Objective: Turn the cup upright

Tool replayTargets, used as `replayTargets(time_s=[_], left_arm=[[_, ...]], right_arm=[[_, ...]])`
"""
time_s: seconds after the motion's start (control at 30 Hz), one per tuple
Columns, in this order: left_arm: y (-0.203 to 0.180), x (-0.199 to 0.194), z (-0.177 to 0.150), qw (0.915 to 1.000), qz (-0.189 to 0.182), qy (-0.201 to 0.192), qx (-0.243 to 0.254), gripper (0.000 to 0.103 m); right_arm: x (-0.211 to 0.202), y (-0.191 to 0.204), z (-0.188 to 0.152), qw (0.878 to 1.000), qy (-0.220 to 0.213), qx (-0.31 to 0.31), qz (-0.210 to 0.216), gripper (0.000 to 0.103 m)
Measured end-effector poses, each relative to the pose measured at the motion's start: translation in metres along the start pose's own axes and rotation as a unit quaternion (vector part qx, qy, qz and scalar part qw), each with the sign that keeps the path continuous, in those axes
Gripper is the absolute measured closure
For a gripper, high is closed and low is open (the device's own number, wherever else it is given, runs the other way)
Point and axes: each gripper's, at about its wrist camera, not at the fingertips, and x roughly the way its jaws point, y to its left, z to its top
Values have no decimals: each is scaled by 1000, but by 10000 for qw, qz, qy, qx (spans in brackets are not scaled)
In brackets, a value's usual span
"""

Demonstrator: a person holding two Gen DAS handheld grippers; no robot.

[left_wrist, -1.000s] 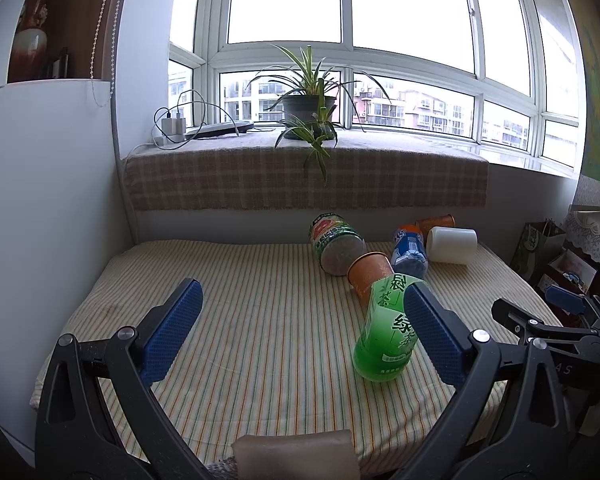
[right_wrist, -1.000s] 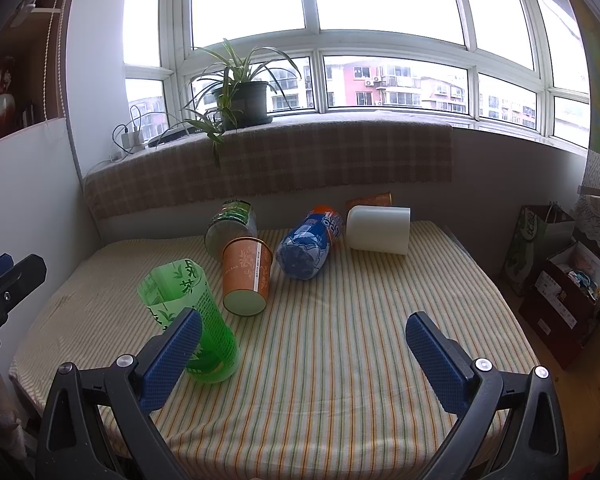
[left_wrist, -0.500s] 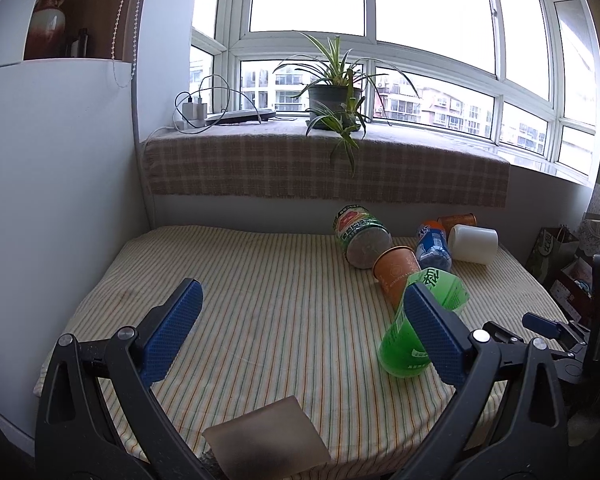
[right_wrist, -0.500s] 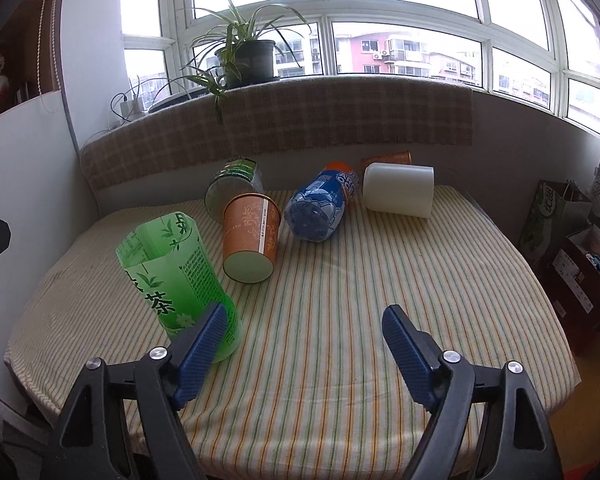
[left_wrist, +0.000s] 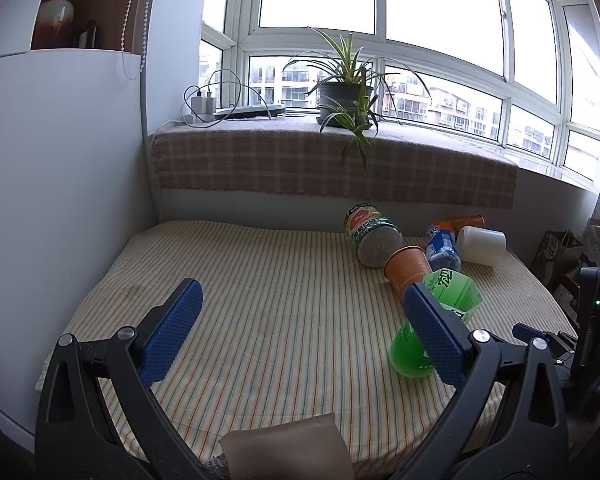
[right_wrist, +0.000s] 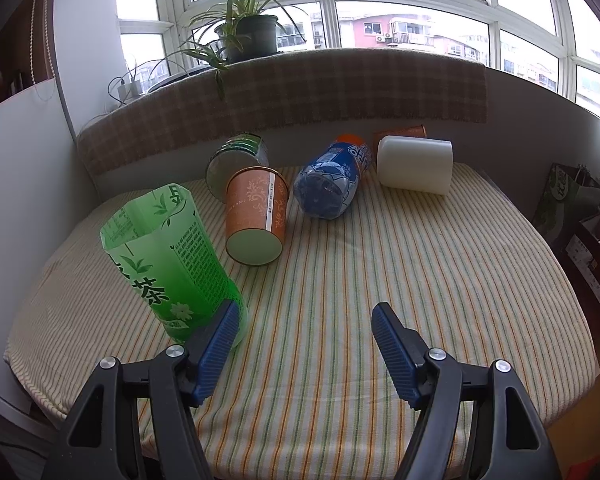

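The green cup (right_wrist: 168,268) stands open end up near the left front corner of the table (right_wrist: 440,272), leaning slightly toward the left edge; its base rests on the striped cloth. It is a cut-off tea bottle with white characters on its side. In the left wrist view the same green cup (left_wrist: 452,300) shows partly behind one blue pad.

The right gripper (right_wrist: 304,340) hangs over the front edge, its fingers apart and nothing between them. Its left pad (right_wrist: 216,348) lies just in front of the cup's base; whether it touches the cup cannot be told. The left gripper (left_wrist: 300,336) is over the front left part of the table, fingers wide apart and holding nothing.

Behind the green cup an orange cup (right_wrist: 256,216) lies on its side, white bottom toward the front edge. A clear cup with a green label (right_wrist: 236,160) lies on its side behind it, toward the back edge. To the right, a blue bottle (right_wrist: 332,180) lies on its side, and further right a white cup (right_wrist: 416,164) lies on its side near the back edge. Another orange cup (right_wrist: 400,132) lies behind the white one, mostly hidden.

A potted plant (right_wrist: 252,32) stands on the sill beyond the table.
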Motion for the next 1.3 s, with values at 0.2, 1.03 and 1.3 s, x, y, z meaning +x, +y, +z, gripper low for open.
replayTargets(time_s=[0.2,1.03,1.3], left_arm=[[0,0,0,10000,-1,2,-7,1],[-13,1,0,9999,-73,7,99,1],[-16,0,0,9999,-99,-44,130,1]], right_arm=[[-1,-1,-1,10000,-3,17,6,31],[-60,10,9,9933,-1051,-247,-422,13],[-67,7,10,9925,-1122,-216,-431,13]])
